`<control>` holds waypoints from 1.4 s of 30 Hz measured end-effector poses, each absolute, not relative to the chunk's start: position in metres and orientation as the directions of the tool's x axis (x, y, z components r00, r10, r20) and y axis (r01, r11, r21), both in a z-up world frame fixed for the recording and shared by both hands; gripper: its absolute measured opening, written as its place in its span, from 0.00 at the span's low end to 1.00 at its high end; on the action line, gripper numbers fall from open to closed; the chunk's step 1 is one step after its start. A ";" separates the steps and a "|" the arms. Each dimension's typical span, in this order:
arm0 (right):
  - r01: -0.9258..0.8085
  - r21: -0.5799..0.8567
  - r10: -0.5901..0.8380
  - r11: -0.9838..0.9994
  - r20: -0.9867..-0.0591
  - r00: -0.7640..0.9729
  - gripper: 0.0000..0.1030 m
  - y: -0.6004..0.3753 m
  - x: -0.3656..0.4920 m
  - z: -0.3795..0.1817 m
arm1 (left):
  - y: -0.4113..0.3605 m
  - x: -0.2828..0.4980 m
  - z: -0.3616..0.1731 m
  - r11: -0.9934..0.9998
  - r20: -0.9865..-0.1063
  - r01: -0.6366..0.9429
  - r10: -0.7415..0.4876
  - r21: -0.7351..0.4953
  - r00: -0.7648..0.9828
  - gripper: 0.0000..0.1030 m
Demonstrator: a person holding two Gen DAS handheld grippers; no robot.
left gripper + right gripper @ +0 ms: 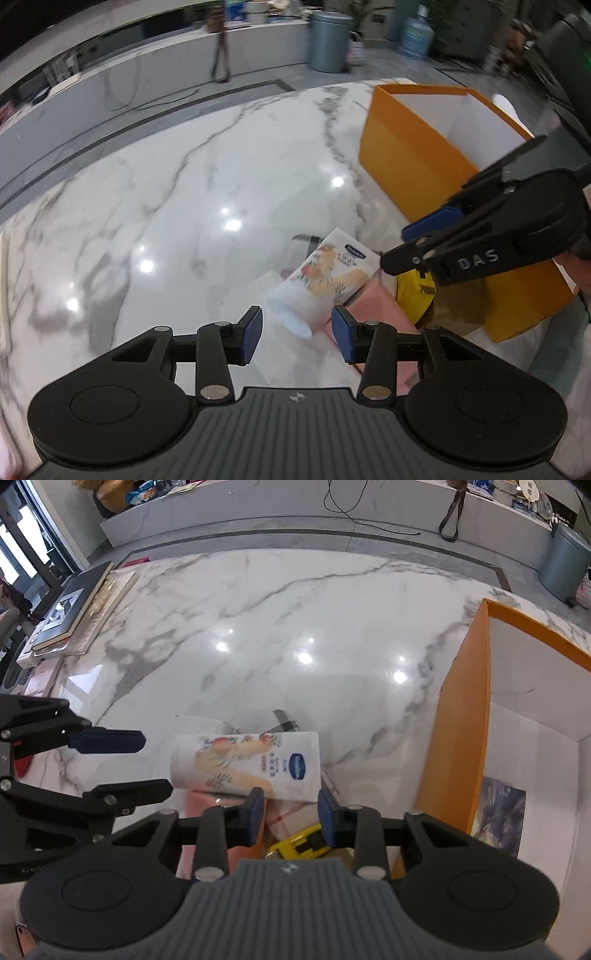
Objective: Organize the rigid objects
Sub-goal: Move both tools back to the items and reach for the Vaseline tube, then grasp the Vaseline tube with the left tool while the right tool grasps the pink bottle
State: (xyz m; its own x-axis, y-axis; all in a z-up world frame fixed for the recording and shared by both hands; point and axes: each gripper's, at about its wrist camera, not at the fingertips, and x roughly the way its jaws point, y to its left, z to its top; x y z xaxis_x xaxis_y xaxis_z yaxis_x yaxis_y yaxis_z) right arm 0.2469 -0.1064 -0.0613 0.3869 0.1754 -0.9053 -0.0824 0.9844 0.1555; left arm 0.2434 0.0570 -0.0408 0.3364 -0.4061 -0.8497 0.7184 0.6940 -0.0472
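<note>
A white tube with a peach print (320, 281) (251, 766) lies on its side on top of a pink box (373, 314) (207, 805) on the marble table. A yellow item (413, 295) (299, 843) lies beside them. My left gripper (297, 334) is open, just short of the tube's cap end. My right gripper (290, 812) is open, just short of the tube's flat end; it also shows in the left wrist view (402, 243). An open orange box (413, 147) (465, 716) stands to the right.
The marble table (184, 206) (277, 627) stretches ahead. Framed pictures and small boxes (70, 609) are stacked at its left edge. A flat printed item (498, 812) lies inside the orange box. A grey bin (328, 40) stands on the floor beyond.
</note>
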 end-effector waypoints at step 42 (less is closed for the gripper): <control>-0.070 0.277 0.282 0.958 -0.873 0.398 0.30 -0.087 0.212 -0.065 | 0.102 0.226 -0.063 0.876 -0.925 0.413 -0.341 -0.248 0.169 0.46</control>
State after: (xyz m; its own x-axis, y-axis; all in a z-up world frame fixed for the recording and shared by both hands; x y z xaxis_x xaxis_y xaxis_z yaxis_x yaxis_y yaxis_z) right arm 0.2116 -0.0868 -0.0648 0.3975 0.2815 -0.8733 -0.0696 0.9583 0.2772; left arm 0.2264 0.1017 -0.0633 0.1686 -0.3415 -0.9246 0.4127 0.8763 -0.2484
